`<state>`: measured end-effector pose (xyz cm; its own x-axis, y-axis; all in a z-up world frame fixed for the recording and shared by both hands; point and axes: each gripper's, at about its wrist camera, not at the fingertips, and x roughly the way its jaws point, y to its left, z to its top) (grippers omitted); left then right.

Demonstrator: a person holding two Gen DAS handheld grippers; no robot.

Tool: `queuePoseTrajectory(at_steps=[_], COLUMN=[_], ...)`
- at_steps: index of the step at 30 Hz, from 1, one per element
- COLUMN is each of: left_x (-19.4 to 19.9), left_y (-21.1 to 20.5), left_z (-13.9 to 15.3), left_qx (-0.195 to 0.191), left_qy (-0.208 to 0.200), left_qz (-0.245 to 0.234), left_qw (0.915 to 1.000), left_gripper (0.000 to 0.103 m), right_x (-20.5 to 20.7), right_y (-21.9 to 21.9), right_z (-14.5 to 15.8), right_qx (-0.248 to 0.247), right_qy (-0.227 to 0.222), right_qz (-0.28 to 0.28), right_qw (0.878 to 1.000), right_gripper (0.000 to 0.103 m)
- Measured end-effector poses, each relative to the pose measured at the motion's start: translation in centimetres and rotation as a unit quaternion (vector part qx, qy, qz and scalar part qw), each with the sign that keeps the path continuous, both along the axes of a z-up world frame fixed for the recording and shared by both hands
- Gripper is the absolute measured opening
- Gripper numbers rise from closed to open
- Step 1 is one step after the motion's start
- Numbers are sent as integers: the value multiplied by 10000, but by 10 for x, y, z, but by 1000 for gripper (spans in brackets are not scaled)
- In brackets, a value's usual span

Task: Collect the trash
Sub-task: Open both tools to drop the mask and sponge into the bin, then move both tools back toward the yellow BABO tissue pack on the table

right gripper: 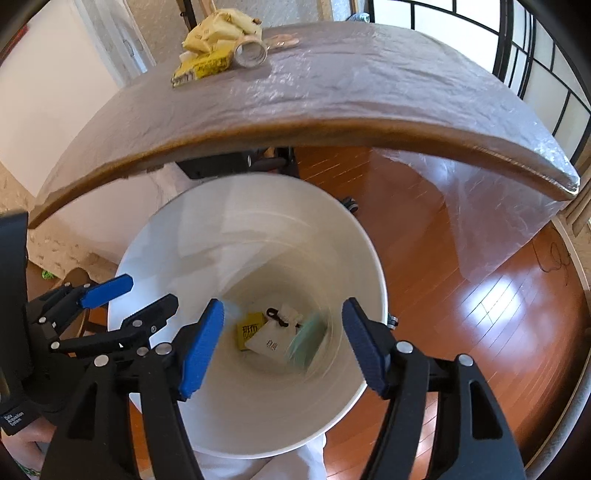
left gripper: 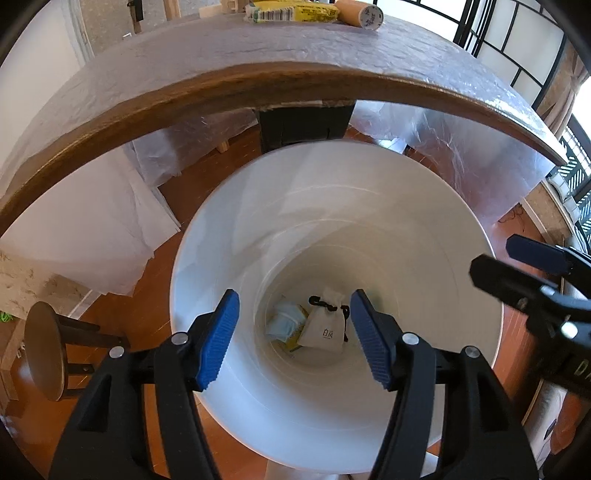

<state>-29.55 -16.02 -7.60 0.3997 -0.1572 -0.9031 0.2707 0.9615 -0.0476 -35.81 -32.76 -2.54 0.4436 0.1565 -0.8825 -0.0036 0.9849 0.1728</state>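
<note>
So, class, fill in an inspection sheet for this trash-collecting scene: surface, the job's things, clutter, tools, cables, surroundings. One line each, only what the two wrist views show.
Surface: table under clear plastic sheet; wood rim visible.
Job's things: white bin on the floor below the table edge; inside lie a pouch, a blue mask and a yellow packet. Yellow wrappers and a tube are on the table.
Clutter: stool beside the bin.
Tools: left tool and right tool both open, empty, over the bin.
Cables: thin wire on the floor.
Surroundings: wood floor, dark-framed windows.
</note>
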Motion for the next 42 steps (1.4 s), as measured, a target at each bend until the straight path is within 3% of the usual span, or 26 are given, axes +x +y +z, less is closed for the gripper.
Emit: queuePoseTrajectory(at_steps=[2, 5, 8, 10, 13, 19, 26, 32, 35, 42], left_x=[-1, -7, -15, -16, -8, 19, 63, 119, 145, 181], left_y=[1, 4, 7, 9, 11, 10, 18, 8, 1, -11], left_z=[4, 27, 67, 91, 123, 138, 143, 139, 131, 108], left_qx=[-23, -132, -414, -350, -401, -397, -586, -694, -737, -772], left_qy=[-26, -268, -799, -1163, -1508, -1691, -1606, -1392, -1219, -764], left_qz=[27, 45, 83, 192, 264, 513, 330, -236, -471, -816], left_qw=[10000, 9995, 9959, 9924, 9874, 9835, 9847, 9876, 9887, 9907], left_gripper=[63, 76, 92, 101, 101, 101, 101, 101, 101, 95], right_x=[-2, -6, -12, -11, -3, 27, 62, 99, 119, 151], right_y=[-2, -3, -4, -11, -18, -27, -10, 11, 18, 29], right_z=[8, 29, 55, 75, 97, 120, 102, 85, 78, 62], right_qx=[52, 125, 106, 218, 232, 157, 45, -182, -251, -292], right_qy=[-109, -417, -843, -1142, -1362, -1648, -1354, -1139, -1037, -794], right_qz=[-15, 36, 47, -19, -49, -31, 128, 78, 31, 44], right_qw=[9999, 9990, 9964, 9932, 9904, 9862, 9907, 9933, 9943, 9964], right_gripper=[66, 68, 82, 87, 87, 87, 75, 69, 61, 55])
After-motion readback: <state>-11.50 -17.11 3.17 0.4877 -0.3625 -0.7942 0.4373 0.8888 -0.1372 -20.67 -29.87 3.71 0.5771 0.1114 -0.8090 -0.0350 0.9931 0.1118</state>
